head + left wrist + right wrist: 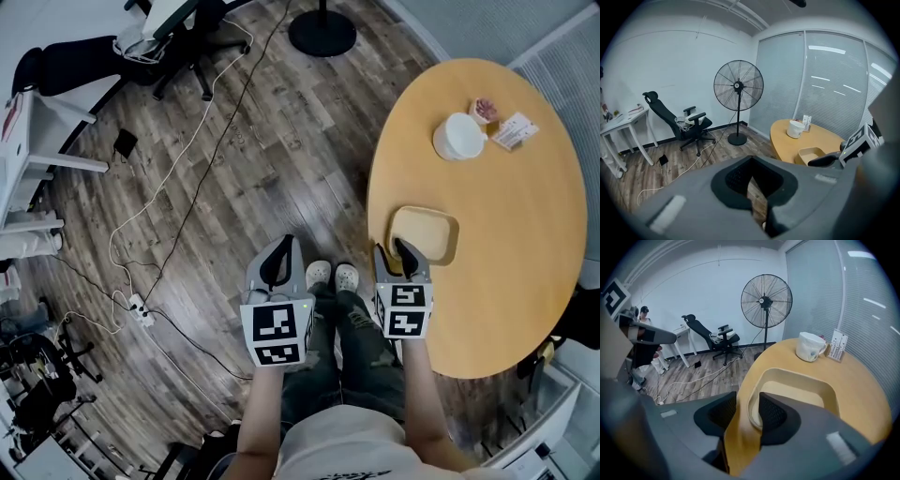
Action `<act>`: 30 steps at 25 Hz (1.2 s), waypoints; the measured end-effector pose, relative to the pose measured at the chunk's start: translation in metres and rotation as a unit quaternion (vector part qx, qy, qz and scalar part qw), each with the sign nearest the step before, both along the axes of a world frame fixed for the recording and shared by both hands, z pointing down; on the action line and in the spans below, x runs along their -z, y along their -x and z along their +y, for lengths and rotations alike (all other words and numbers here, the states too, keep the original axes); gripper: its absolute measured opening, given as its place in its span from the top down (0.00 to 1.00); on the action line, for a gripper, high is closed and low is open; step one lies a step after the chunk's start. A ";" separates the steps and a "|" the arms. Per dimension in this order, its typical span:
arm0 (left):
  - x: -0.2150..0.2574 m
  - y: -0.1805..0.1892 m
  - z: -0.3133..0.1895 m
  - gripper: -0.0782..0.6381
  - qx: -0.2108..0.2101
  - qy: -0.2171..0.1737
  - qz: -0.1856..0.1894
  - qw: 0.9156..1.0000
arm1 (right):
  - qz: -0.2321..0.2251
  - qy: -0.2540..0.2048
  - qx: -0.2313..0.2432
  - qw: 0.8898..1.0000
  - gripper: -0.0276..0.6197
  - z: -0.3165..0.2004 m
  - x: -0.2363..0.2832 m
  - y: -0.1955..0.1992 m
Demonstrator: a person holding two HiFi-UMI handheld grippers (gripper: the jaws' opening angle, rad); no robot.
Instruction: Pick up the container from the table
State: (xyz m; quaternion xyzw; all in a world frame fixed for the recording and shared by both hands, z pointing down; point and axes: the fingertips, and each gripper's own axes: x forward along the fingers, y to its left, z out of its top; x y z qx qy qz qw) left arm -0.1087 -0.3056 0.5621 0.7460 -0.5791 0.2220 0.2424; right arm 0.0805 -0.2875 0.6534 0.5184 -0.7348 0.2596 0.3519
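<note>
The right gripper (397,249) is waiting at the container (429,234) on the table (511,244), jaws spread around its near rim, not squeezing yet. Next it should squeeze, then lift. The left gripper (279,259) is hanging pressed together, empty.

A dark plank floor (234,169) fills the head view, with a round wooden table (506,216) at right and a white cable (187,155) trailing to a power strip (141,311) at lower left. In the left gripper view a black fan (738,86) stands at centre before a white wall (670,65), with a black chair (677,123) and a white desk (623,121) to its left. Pale blinds (829,84) streaked with light fill the right.
</note>
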 end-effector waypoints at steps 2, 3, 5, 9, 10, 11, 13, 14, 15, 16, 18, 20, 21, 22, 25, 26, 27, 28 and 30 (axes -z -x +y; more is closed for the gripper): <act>-0.001 0.003 0.001 0.89 0.002 0.001 -0.001 1.000 | 0.019 0.003 0.009 1.000 0.69 0.000 -0.001 0.001; -0.001 0.004 0.002 0.89 0.003 0.002 0.000 1.000 | 0.028 0.005 0.013 1.000 0.69 0.000 -0.002 0.001; -0.001 0.005 0.003 0.89 0.007 0.005 0.003 1.000 | 0.046 0.011 0.021 0.999 0.72 -0.001 -0.005 0.001; -0.002 0.011 0.004 0.89 0.014 0.006 0.005 1.000 | 0.070 0.031 0.025 0.997 0.85 0.000 -0.012 -0.001; -0.002 0.012 0.004 0.89 0.016 0.006 0.005 1.000 | 0.071 0.033 0.024 0.997 0.85 0.001 -0.012 -0.001; -0.001 0.013 0.004 0.89 0.017 0.005 0.005 1.000 | 0.072 0.035 0.024 0.997 0.85 0.001 -0.013 -0.001; 0.000 0.014 0.003 0.89 0.019 0.004 0.005 1.000 | 0.074 0.037 0.023 0.996 0.86 0.001 -0.013 -0.003; 0.001 0.013 0.003 0.89 0.019 0.003 0.006 1.000 | 0.076 0.037 0.022 0.996 0.86 0.001 -0.012 -0.004; 0.002 0.013 0.003 0.89 0.019 0.002 0.006 1.000 | 0.079 0.036 0.021 0.996 0.86 0.000 -0.012 -0.006; 0.003 0.013 0.002 0.89 0.020 0.001 0.006 1.000 | 0.082 0.034 0.019 0.996 0.87 0.000 -0.011 -0.007; 0.007 0.013 0.000 0.89 0.019 -0.003 0.008 1.000 | 0.086 0.025 0.017 0.996 0.87 -0.003 -0.007 -0.009; 0.011 0.013 -0.001 0.89 0.019 -0.008 0.010 1.000 | 0.083 0.011 0.012 0.996 0.88 -0.008 -0.001 -0.009; 0.013 0.013 -0.002 0.89 0.019 -0.010 0.010 1.000 | 0.078 0.006 0.008 0.997 0.88 -0.010 0.002 -0.010; 0.016 0.012 -0.003 0.89 0.019 -0.013 0.011 1.000 | 0.072 0.003 0.002 0.997 0.88 -0.012 0.006 -0.011; 0.025 0.009 -0.006 0.89 0.016 -0.023 0.013 1.000 | 0.060 -0.009 -0.013 0.998 0.88 -0.018 0.019 -0.016; 0.029 0.008 -0.008 0.89 0.016 -0.028 0.013 0.999 | 0.059 -0.016 -0.014 0.998 0.88 -0.021 0.024 -0.017; 0.033 0.007 -0.009 0.89 0.016 -0.032 0.014 0.999 | 0.060 -0.025 -0.014 0.998 0.88 -0.024 0.030 -0.017; 0.037 0.007 -0.011 0.89 0.015 -0.037 0.014 0.999 | 0.058 -0.034 -0.014 0.998 0.88 -0.028 0.037 -0.018; 0.047 0.005 -0.014 0.89 0.014 -0.046 0.016 0.999 | 0.052 -0.053 -0.018 0.997 0.88 -0.035 0.054 -0.019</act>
